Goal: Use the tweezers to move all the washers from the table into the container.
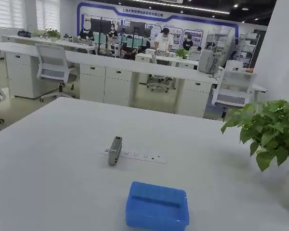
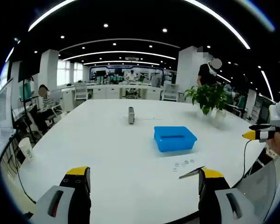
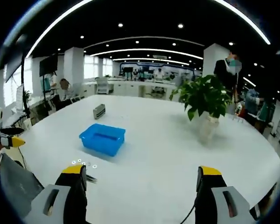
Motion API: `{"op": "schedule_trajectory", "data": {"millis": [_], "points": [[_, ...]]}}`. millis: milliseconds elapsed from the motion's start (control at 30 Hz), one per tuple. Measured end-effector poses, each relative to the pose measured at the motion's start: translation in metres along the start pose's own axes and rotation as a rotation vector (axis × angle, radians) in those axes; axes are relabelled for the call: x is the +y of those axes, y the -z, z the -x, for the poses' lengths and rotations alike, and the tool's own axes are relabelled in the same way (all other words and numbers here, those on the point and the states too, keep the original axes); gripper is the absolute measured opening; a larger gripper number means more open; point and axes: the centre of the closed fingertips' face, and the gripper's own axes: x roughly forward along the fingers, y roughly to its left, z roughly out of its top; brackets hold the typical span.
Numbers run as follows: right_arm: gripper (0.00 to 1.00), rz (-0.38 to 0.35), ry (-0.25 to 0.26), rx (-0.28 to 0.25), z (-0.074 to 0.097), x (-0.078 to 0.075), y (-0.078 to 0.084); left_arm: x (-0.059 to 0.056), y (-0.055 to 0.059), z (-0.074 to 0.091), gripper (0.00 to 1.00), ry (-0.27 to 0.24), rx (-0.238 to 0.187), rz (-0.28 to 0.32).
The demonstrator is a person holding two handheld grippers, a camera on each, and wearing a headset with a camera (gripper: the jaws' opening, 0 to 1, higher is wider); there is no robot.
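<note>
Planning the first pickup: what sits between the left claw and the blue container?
In the left gripper view, the washers and the tweezers lie on the table between the left claw and the blue container, close to the claw.

Smooth plastic container point(image 1: 157, 206), shiny metal washers point(image 2: 183, 163), matt table point(image 1: 48, 183).

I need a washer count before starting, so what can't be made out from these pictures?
Washers: too small and blurred in both gripper views to count.
Tweezers: one end hidden behind the left gripper's jaw in its view; mostly behind the right gripper's jaw in its view.
Blue container: floor too blurred in the head view, and hidden by its walls in the gripper views, to check for washers.
</note>
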Motion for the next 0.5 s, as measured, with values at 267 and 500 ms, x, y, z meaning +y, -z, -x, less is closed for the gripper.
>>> {"op": "schedule_trajectory", "data": {"millis": [267,500], "points": [[0.99,0.064,0.007,0.027,0.0006,-0.0011,0.0057,-0.0020,-0.0016,0.0005,0.99,0.003,-0.005,-0.010],[0.99,-0.013,-0.048,0.018,0.0002,0.0069,0.0077,-0.0067,-0.0022,-0.0016,0.99,0.015,-0.001,-0.031]]}}
